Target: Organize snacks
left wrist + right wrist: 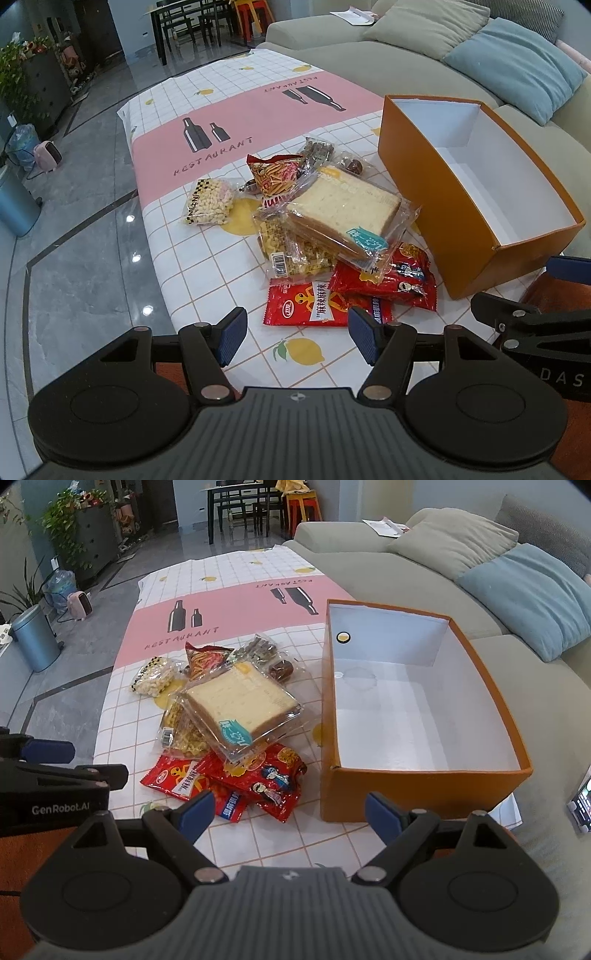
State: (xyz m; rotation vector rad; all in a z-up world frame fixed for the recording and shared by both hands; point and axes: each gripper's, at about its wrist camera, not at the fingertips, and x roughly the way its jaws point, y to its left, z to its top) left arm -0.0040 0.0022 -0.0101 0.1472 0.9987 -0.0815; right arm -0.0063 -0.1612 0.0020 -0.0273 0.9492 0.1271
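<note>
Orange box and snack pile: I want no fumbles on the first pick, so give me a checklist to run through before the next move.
1. Orange box open and unfilled: ok.
2. Left gripper open, holding nothing: ok.
3. Right gripper open, holding nothing: ok.
4. Bread pack on top of the pile, unobstructed: ok.
5. Red packets free to lift: not ok, the bread pack overlaps them.
6. Box steady on the tablecloth: cannot tell.
</note>
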